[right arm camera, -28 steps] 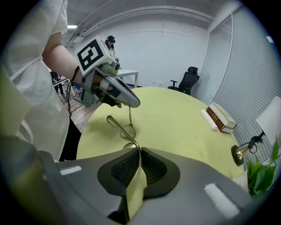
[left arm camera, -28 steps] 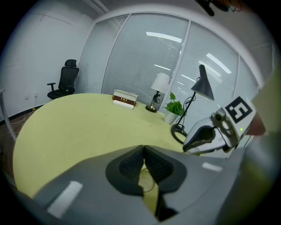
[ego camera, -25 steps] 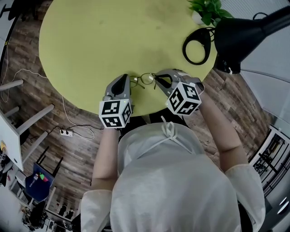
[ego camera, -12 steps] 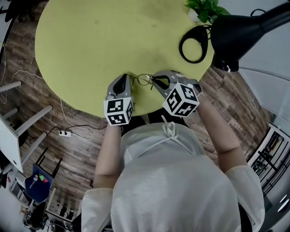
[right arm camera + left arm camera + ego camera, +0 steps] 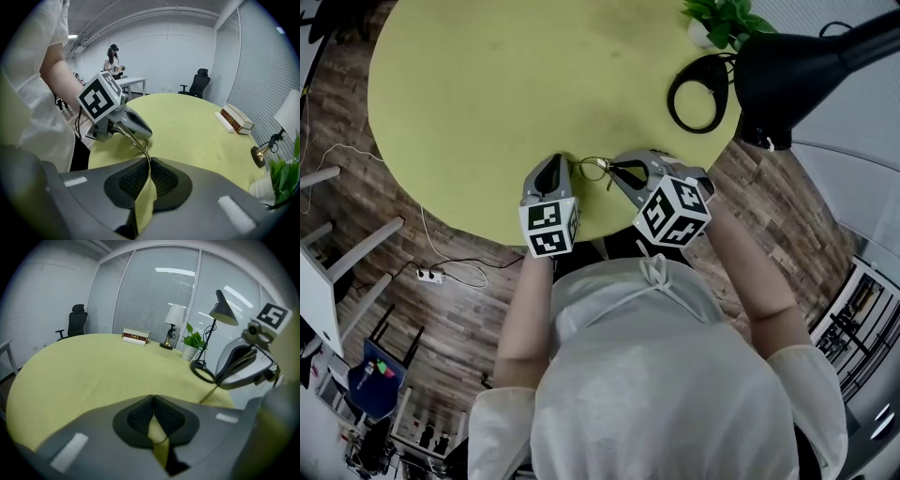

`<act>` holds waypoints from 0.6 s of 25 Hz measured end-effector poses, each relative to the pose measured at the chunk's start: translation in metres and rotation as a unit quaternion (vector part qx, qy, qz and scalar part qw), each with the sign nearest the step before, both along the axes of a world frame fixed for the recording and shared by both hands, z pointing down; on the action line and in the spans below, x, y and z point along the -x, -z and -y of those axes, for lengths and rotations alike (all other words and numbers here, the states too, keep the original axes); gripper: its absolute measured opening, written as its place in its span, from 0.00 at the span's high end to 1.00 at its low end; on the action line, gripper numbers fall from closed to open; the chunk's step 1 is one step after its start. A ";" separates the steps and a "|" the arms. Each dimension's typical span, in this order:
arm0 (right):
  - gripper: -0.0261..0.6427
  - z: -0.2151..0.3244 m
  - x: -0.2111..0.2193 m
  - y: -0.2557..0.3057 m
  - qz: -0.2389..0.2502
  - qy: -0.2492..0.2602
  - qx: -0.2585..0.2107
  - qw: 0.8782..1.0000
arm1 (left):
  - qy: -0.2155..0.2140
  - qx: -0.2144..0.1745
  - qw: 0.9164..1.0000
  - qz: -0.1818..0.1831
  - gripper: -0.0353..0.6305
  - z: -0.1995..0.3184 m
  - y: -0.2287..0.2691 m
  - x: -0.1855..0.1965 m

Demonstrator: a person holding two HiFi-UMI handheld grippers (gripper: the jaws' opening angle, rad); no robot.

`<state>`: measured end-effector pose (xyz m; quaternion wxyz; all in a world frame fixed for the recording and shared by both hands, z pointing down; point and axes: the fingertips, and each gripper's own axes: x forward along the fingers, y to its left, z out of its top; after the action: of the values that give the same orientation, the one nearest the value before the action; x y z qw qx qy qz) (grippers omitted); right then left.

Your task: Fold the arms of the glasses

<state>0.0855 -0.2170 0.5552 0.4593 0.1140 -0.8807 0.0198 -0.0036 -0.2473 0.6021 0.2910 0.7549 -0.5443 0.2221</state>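
Note:
Thin gold wire glasses (image 5: 596,168) hang just over the near edge of the round yellow-green table (image 5: 487,94), between my two grippers. My left gripper (image 5: 560,160) is shut at their left end; in the left gripper view a thin wire (image 5: 161,441) crosses the gap behind its touching pads. At their right end my right gripper (image 5: 617,172) is shut on a gold arm (image 5: 136,140). That arm runs from its pads (image 5: 161,180) up to the left gripper (image 5: 123,123). The lenses are mostly hidden by the jaws.
A black desk lamp (image 5: 797,66) with a ring base (image 5: 701,94) and a potted plant (image 5: 727,19) stand at the table's far right. Books (image 5: 136,337) and a small lamp (image 5: 174,317) sit at the far edge. Cables lie on the wood floor (image 5: 441,272).
My left gripper has sunk a little toward the table, and the glasses look more bunched between the two grippers. The right gripper has stayed in place.

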 end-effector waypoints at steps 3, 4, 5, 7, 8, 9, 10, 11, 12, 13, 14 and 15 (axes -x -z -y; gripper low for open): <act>0.94 -0.001 0.000 0.000 0.002 0.003 0.002 1.000 | 0.004 -0.004 1.000 -0.004 0.94 0.002 0.000 0.000; 0.94 -0.002 -0.001 -0.001 0.001 0.006 0.002 1.000 | 0.005 -0.004 1.000 -0.006 0.94 0.002 0.000 0.000; 0.94 -0.003 -0.001 -0.002 -0.001 0.010 0.001 1.000 | 0.007 -0.005 1.000 -0.008 0.94 0.002 0.002 0.000; 0.94 -0.006 -0.001 -0.003 -0.002 0.016 0.000 1.000 | 0.013 -0.011 1.000 -0.016 0.94 -0.001 0.009 0.002; 0.94 -0.007 -0.001 -0.003 -0.002 0.017 0.001 1.000 | 0.015 -0.014 1.000 -0.020 0.94 -0.003 0.014 0.004; 0.94 -0.007 -0.001 -0.002 -0.002 0.017 0.002 1.000 | 0.017 -0.018 0.999 -0.024 0.94 -0.006 0.019 0.007; 0.94 -0.008 -0.002 -0.002 -0.001 0.018 0.003 1.000 | 0.017 -0.019 0.999 -0.027 0.94 -0.011 0.023 0.009; 0.94 -0.008 -0.002 -0.001 -0.002 0.020 0.002 1.000 | 0.017 -0.018 0.999 -0.028 0.94 -0.016 0.025 0.012; 0.94 -0.008 -0.002 -0.001 -0.002 0.022 0.001 1.000 | 0.015 -0.014 0.999 -0.027 0.94 -0.023 0.026 0.014; 0.94 -0.008 -0.003 0.000 -0.003 0.024 -0.001 1.000 | 0.010 -0.007 1.000 -0.025 0.94 -0.029 0.025 0.014; 0.94 -0.008 -0.003 0.000 -0.004 0.026 -0.002 1.000 | 0.005 0.000 1.000 -0.024 0.94 -0.035 0.022 0.014; 0.94 -0.007 -0.004 0.000 -0.004 0.027 -0.003 1.000 | 0.000 0.008 1.000 -0.022 0.94 -0.041 0.019 0.012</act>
<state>0.0893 -0.2098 0.5550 0.4632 0.0912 -0.8816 0.0044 -0.0161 -0.2064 0.5828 0.3093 0.7572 -0.5358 0.2096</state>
